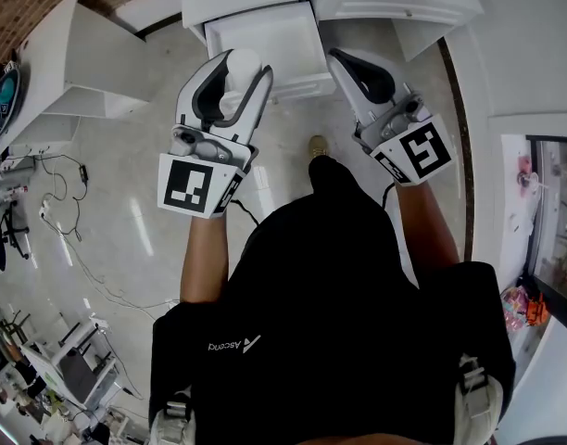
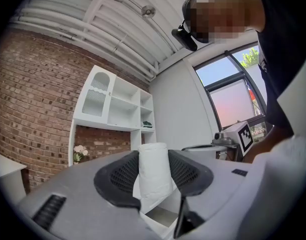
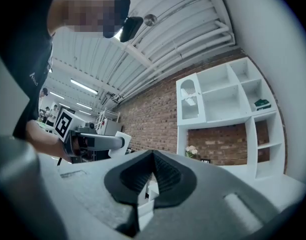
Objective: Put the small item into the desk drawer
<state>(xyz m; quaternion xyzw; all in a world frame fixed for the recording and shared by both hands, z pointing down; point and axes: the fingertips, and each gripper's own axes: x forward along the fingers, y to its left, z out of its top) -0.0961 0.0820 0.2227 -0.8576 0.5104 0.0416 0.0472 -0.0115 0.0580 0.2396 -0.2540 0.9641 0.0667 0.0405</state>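
Observation:
The small item is a white paper roll point(image 1: 239, 89), held upright between the black jaws of my left gripper point(image 1: 233, 82), which is shut on it. In the left gripper view the roll point(image 2: 154, 170) fills the gap between the pads of the left gripper point(image 2: 154, 176). The white desk point(image 1: 404, 3) has its drawer point(image 1: 265, 31) pulled open just beyond both grippers, and what shows of its inside is bare. My right gripper point(image 1: 350, 63) hovers by the drawer's right front corner, shut with nothing in it. In the right gripper view the tips of the right gripper point(image 3: 152, 171) meet.
A white shelf unit point(image 1: 75, 63) stands to the left on the glossy floor, with cables point(image 1: 61, 211) trailing beside it. The person's shoe point(image 1: 318, 144) is just in front of the drawer. A white wall shelf point(image 2: 115, 104) hangs on a brick wall.

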